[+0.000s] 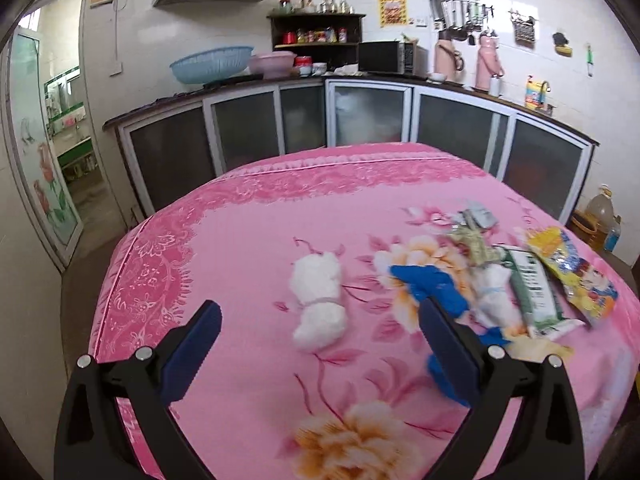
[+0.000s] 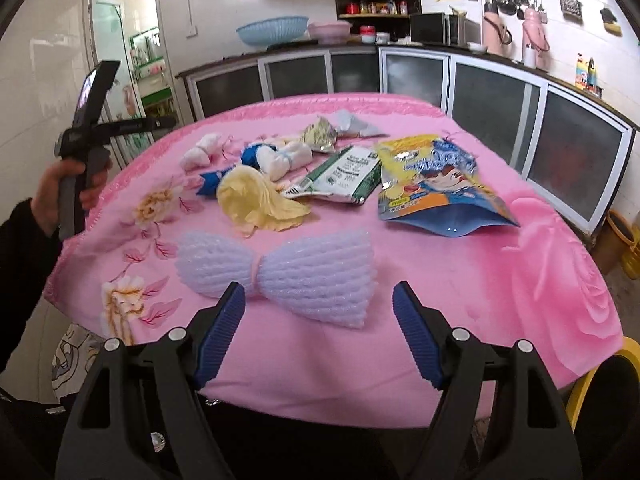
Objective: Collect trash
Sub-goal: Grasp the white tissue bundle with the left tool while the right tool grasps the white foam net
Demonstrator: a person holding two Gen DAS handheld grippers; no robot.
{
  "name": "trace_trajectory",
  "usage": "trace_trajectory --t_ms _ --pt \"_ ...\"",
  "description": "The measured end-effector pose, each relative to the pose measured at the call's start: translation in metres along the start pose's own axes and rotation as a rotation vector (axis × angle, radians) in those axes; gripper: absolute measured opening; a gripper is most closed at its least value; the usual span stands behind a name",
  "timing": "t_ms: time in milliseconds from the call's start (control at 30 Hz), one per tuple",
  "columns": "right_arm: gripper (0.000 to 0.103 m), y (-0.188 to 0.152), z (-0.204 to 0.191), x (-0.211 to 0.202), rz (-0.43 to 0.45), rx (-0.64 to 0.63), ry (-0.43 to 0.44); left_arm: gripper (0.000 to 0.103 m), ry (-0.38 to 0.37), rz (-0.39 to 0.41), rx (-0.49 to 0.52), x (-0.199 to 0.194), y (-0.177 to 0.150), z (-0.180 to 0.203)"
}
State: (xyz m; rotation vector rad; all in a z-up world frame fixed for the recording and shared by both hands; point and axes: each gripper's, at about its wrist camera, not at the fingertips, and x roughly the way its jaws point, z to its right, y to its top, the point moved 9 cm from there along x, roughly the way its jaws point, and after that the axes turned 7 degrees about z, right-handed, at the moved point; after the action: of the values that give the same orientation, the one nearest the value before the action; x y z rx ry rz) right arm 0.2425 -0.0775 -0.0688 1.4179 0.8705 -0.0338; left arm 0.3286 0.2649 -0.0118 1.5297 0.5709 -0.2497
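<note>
Both grippers are over the pink-clothed table (image 2: 500,280), nothing picked up yet; I read this as the approach before the first grasp.

Right gripper (image 2: 319,316): jaws spread wide, nothing between them. The white foam net (image 2: 280,276) lies just ahead of the tips on the near side of the cloth, apart from the main litter.

Left gripper (image 1: 320,344): jaws also wide apart and empty. A white wad (image 1: 318,300) lies just beyond them; a blue scrap (image 1: 432,284) sits beside the right-hand finger, and I cannot tell whether they touch.

Remaining trash lies farther back: yellow bag (image 2: 256,200), green packet (image 2: 340,176), snack pouch (image 2: 436,188), foil wrapper (image 2: 320,138). No bin visible in either view.

Next move, my judgement: lower the right jaws astride the net's pinched waist and close. The foam is soft, so it should compress.
</note>
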Motion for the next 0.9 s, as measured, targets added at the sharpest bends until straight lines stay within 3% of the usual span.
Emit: trace_trajectory --t_ms 67,200,467,733,800,900 --pt "0.073 0.0 -0.002 0.007 -0.013 -0.002 0.011 0.095 0.025 -0.024 0.005 0.012 -0.002 -0.007" --pt "0.074 0.0 -0.004 0.02 -0.034 -0.017 0.021 0.095 -0.015 -0.072 0.009 0.033 -0.005 -0.001" --pt "0.075 -0.002 -0.005 0.04 -0.063 -0.019 0.04 0.095 0.008 -0.143 0.012 0.083 -0.003 0.002" --pt "0.074 -0.002 -0.005 0.053 -0.086 0.009 0.083 0.094 -0.048 -0.223 -0.08 0.122 -0.016 0.004" --pt "0.072 0.0 -0.005 0.054 -0.086 0.013 0.091 0.086 -0.065 -0.237 -0.089 0.126 -0.021 0.007" --pt "0.063 0.001 -0.005 0.056 -0.094 0.016 0.098 0.061 -0.062 -0.255 -0.08 0.131 -0.027 0.01"
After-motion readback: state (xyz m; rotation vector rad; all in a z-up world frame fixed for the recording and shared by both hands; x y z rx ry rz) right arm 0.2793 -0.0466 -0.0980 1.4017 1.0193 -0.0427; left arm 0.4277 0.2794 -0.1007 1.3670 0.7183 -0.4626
